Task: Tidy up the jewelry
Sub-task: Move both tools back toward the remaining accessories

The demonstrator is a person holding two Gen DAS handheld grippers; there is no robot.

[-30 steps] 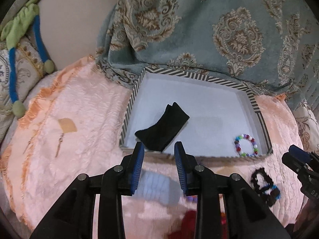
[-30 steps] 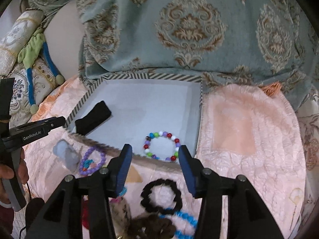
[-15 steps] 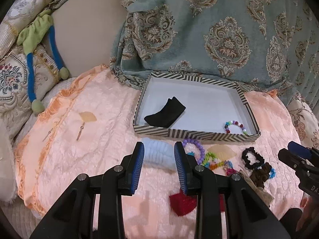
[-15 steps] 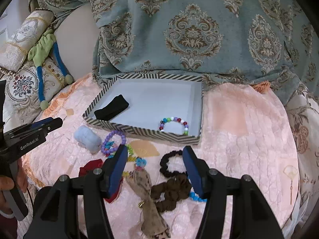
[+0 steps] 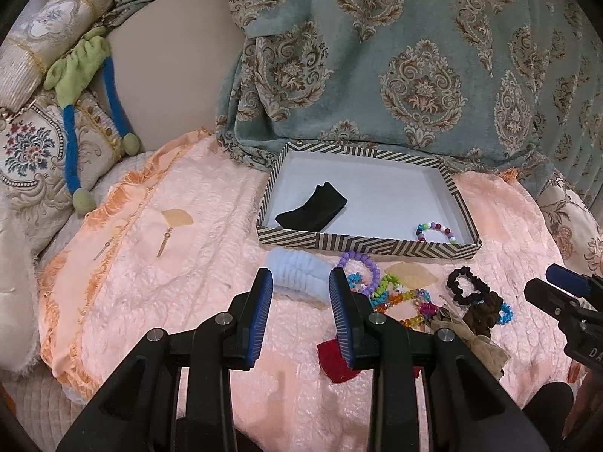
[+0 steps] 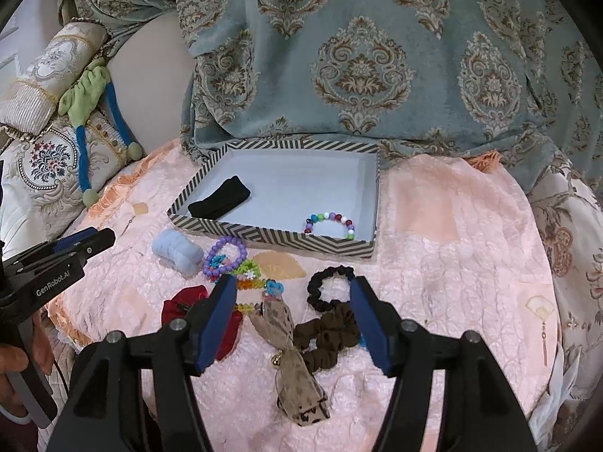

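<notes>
A striped box [image 5: 369, 245] [image 6: 271, 242] holds a black band [image 5: 312, 208] [image 6: 220, 199] and a multicoloured bead bracelet [image 5: 436, 230] [image 6: 331, 221]. In front of it on the pink cloth lie a light blue scrunchie [image 5: 297, 272] [image 6: 176, 251], a purple bead bracelet [image 5: 358, 264] [image 6: 224, 255], mixed coloured beads [image 5: 395, 293], a black scrunchie [image 6: 327, 287], a brown scrunchie [image 6: 328, 336], a tan bow [image 6: 294, 361] and a red piece [image 6: 188, 306]. My left gripper [image 5: 300, 301] is open and empty, held back from the blue scrunchie. My right gripper [image 6: 294, 312] is open and empty above the bow and brown scrunchie.
A teal patterned drape [image 6: 358, 56] hangs behind the box. Embroidered cushions and a green and blue soft toy [image 5: 83, 86] lie at the left. The pink cloth [image 6: 452, 256] spreads to the right of the box.
Both grippers have drawn back and up from the box, so the loose jewelry in front of it now shows. Both stayed open and empty.
</notes>
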